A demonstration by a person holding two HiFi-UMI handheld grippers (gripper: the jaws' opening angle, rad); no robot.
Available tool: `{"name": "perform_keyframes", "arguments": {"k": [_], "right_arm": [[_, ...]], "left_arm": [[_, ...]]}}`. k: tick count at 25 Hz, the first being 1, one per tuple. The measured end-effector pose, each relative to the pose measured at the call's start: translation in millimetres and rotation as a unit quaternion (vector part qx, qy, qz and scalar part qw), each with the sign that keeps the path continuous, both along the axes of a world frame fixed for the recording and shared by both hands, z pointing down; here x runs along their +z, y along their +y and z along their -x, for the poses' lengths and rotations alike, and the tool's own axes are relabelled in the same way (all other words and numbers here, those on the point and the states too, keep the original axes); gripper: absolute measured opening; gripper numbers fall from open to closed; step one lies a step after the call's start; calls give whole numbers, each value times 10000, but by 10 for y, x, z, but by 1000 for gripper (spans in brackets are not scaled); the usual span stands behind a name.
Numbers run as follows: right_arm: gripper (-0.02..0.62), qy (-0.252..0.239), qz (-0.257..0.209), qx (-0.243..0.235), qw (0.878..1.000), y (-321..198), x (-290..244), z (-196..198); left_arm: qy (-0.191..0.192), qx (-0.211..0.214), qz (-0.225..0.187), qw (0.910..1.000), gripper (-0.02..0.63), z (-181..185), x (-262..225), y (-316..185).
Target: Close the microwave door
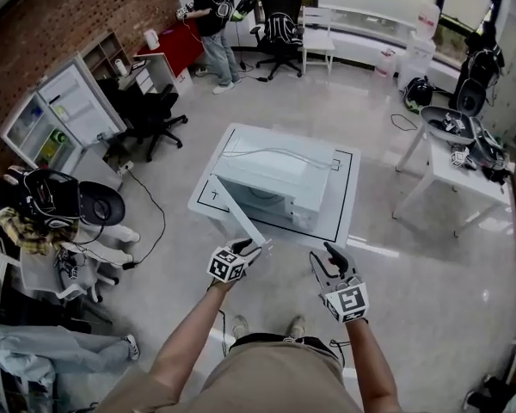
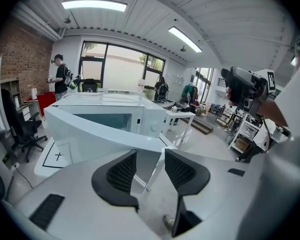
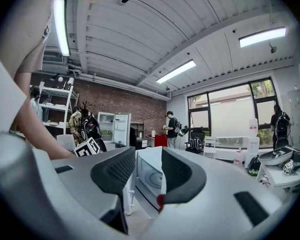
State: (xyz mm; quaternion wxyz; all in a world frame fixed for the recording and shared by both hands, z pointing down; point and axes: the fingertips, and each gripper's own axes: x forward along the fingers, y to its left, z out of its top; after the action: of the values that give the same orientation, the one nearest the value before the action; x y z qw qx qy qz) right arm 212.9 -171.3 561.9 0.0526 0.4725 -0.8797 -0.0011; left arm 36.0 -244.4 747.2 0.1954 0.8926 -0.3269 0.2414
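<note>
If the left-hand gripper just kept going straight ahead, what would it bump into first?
Most likely the open white microwave door: its free edge seems to stand just ahead of the left gripper, in line with its parted jaws.

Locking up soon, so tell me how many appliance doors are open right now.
2. The microwave door is swung wide at centre; the fridge door stands open by the brick wall at left. Others may be hidden.
</note>
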Motion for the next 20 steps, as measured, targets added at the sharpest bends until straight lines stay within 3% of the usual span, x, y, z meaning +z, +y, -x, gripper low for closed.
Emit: {"name": "perform_keyframes", "arguments": {"k": [20], "right_arm": [[167, -104, 156, 249, 9995, -161, 123, -656]], "left_arm": [[-153, 190, -183, 9995, 187, -673, 17, -590]]}}
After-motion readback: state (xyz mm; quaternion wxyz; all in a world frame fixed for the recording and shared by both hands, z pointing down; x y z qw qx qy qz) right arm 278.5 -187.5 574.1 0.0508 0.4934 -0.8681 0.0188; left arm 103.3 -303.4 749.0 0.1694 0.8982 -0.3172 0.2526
